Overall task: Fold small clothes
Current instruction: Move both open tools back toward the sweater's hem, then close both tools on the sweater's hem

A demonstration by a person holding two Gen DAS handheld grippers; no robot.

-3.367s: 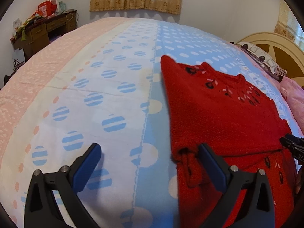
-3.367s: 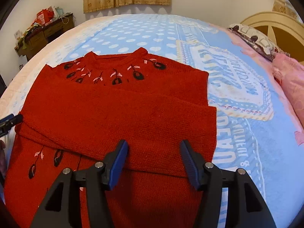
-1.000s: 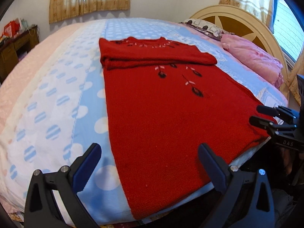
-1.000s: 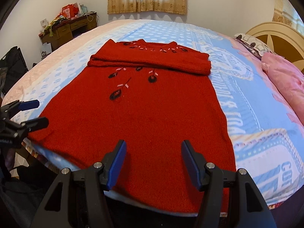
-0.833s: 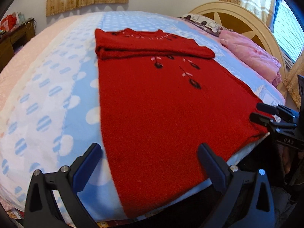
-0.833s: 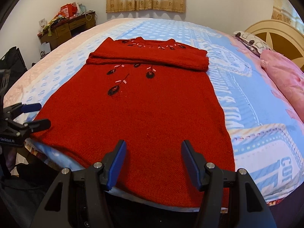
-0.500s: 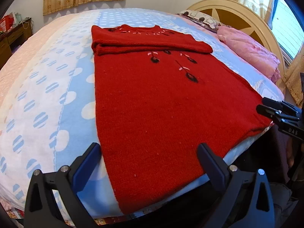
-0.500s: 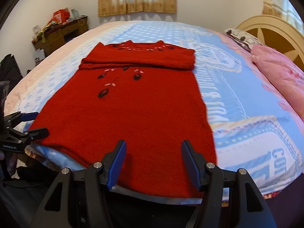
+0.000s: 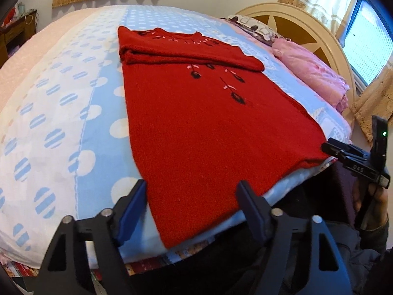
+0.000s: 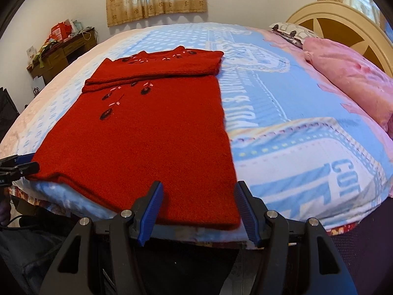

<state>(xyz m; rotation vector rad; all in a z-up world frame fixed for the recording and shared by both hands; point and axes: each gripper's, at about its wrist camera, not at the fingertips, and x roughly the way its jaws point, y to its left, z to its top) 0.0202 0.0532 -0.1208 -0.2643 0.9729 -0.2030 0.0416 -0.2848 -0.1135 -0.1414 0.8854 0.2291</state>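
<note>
A red knit sweater (image 9: 208, 123) (image 10: 147, 135) with black and pink embroidered flowers lies flat on the bed, its sleeves folded across the chest at the far end. My left gripper (image 9: 191, 206) hovers at the near hem. Its jaws are closing, with the sweater's left hem corner between them and the pads off the cloth. My right gripper (image 10: 198, 211) stands open over the right hem corner, not pressing on it. Each gripper also shows from the side in the other view: the right gripper (image 9: 331, 147) and the left gripper (image 10: 30, 162), both at the hem's edge.
A blue and white dotted blanket (image 9: 61, 123) (image 10: 294, 135) covers the bed, and its near edge drops off just under the hem. A pink pillow (image 9: 314, 73) (image 10: 348, 73) lies by the cream headboard (image 9: 294, 24). A cluttered wooden desk (image 10: 61, 49) stands at the far left wall.
The left jaws have narrowed around the left hem corner. The right gripper slid right along the hem, so the right corner now sits by its right finger. The sweater has not moved.
</note>
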